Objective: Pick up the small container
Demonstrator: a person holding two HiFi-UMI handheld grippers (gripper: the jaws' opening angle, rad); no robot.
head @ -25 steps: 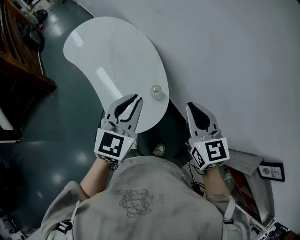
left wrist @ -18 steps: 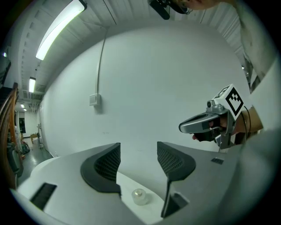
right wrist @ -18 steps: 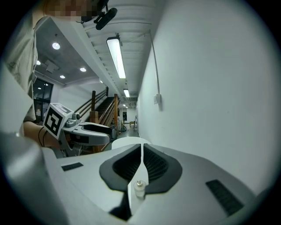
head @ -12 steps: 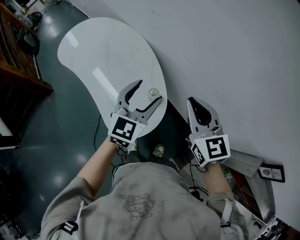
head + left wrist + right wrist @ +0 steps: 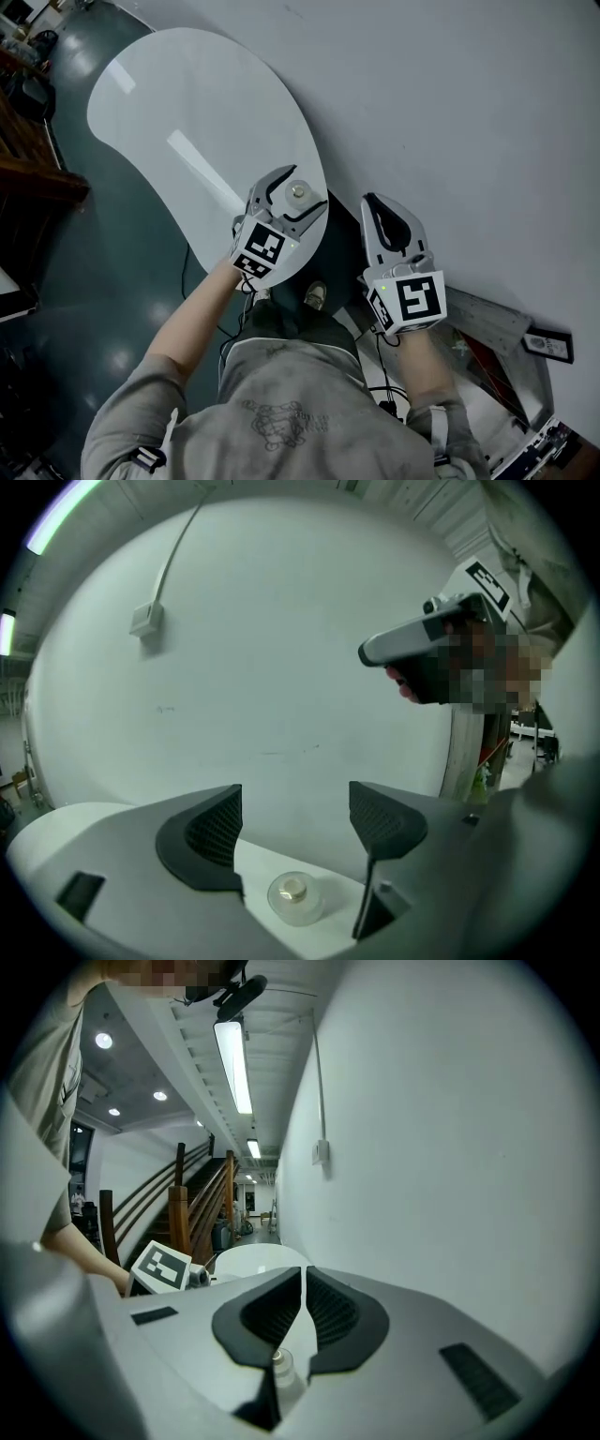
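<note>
The small container (image 5: 298,191), clear and round with a pale cap, stands near the right edge of the white table (image 5: 187,103). My left gripper (image 5: 306,186) reaches over that edge with its jaws opening, one on each side of the container, and neither pad touches it. In the left gripper view the container (image 5: 294,896) sits low between the two dark fingers (image 5: 211,832). My right gripper (image 5: 371,202) hovers off the table to the right, shut and empty, its pads (image 5: 328,1312) together.
A pale wall (image 5: 450,103) runs close along the table's right side, with a small box and cable (image 5: 145,619) on it. Dark floor (image 5: 84,262) lies to the left. A wooden stair rail (image 5: 178,1213) stands further back. A shoe (image 5: 317,296) shows below the table.
My left gripper has moved forward and to the right over the table, and its jaws have gone from shut to wide around the container. The right gripper has barely shifted.
</note>
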